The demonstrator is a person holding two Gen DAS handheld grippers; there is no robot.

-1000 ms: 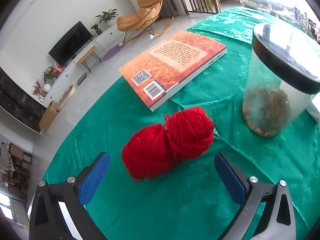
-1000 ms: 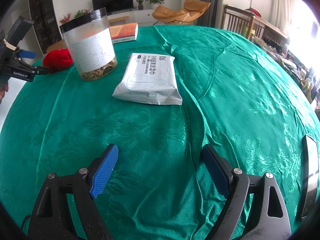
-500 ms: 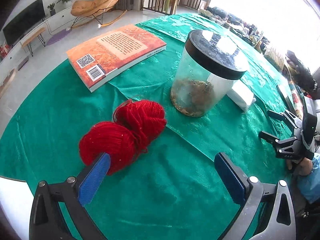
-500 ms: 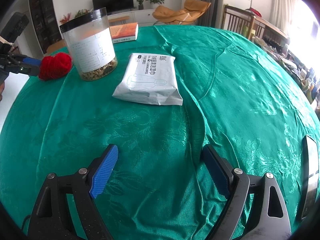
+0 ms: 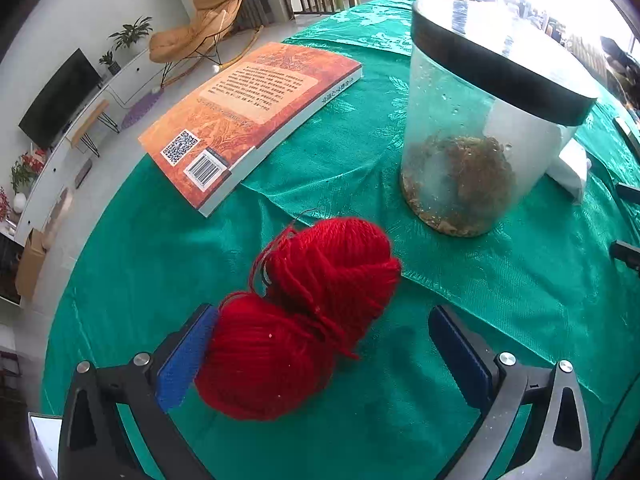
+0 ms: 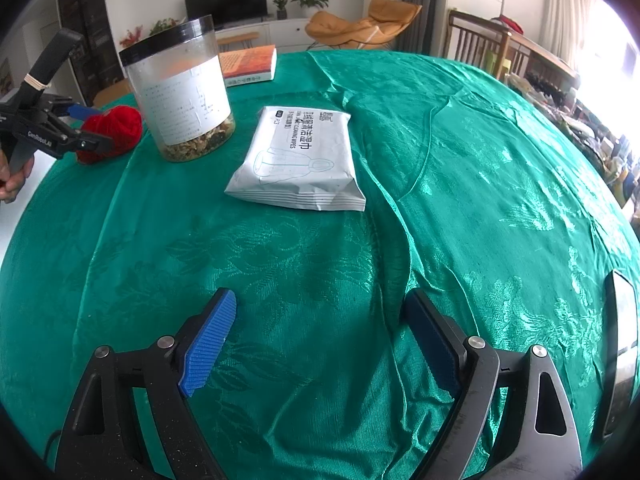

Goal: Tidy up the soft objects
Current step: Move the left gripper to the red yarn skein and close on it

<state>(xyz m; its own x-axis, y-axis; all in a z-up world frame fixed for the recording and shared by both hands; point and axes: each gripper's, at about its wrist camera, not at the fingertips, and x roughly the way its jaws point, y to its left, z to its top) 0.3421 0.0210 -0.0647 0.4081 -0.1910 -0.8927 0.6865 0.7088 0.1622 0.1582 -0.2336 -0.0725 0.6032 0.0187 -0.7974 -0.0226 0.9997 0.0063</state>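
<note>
My left gripper [image 5: 320, 354] is spread wide around the red yarn skein [image 5: 304, 316], which lies on the green tablecloth [image 5: 152, 264]; my left pad [image 5: 186, 358] is right against the nearer lobe, perhaps touching, though I cannot be sure, while my right pad sits well apart from the wool. To grip well I judge I should shift so the skein's waist lies midway between my fingers, then squeeze gently, since yarn will give and loose strands could snag. Beyond my left finger the orange book [image 5: 252, 116] lies near the table edge, so there is little room that way; beyond my right finger the lidded plastic jar [image 5: 476, 128] stands close, and a lift straight up looks safest. My right gripper [image 6: 320, 344] hovers with its fingers spread too, empty, over bare cloth; the white pack of cleaning wipes [image 6: 300, 156] lies ahead between them, well apart, with open cloth stretching off past my right finger.
</note>
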